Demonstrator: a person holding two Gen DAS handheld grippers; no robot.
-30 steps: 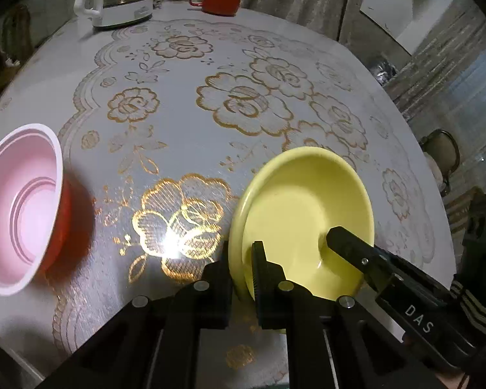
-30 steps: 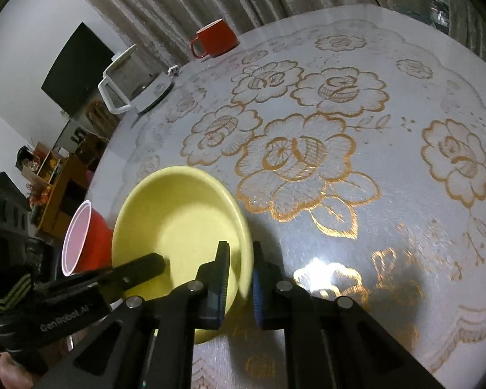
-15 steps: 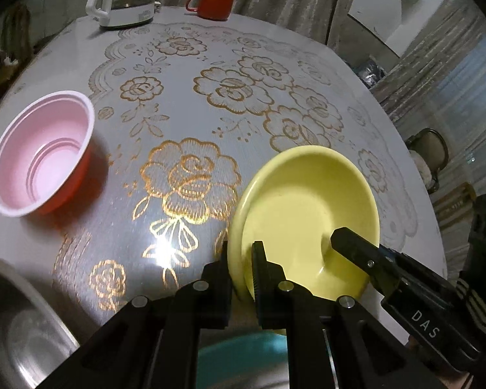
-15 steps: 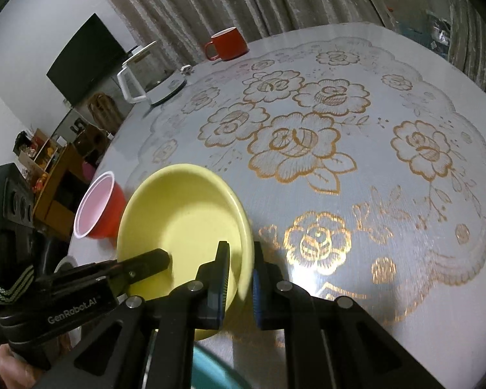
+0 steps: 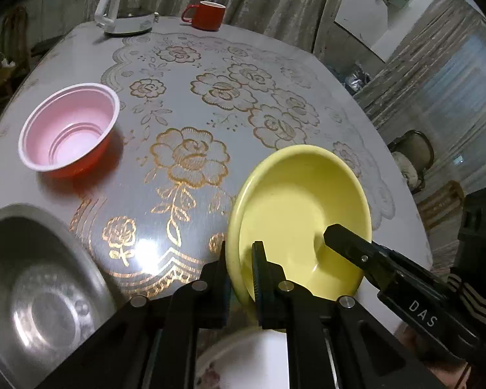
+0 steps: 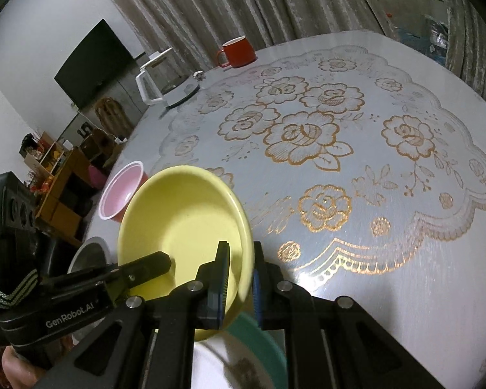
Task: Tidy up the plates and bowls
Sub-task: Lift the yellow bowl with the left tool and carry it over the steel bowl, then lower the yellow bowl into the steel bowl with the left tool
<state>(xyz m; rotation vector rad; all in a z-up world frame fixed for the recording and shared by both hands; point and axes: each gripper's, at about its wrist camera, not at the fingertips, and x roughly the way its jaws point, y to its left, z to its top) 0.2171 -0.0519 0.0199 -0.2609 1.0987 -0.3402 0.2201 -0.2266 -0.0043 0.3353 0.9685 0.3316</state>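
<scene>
A yellow bowl is held in the air above the table by both grippers. My left gripper is shut on its left rim, and my right gripper is shut on its right rim; the bowl also shows in the right wrist view. Below the bowl near the table's front edge sit a white bowl and a teal bowl. A pink bowl with a red outside stands on the table to the left. A steel bowl sits at the front left.
A white kettle and a red mug stand at the far edge of the round table with a gold flower cloth. Chairs stand beyond the right edge, shelves on the left.
Both grippers have lifted the yellow bowl and pulled it back toward the front edge. The steel, white and teal bowls have come into view below.
</scene>
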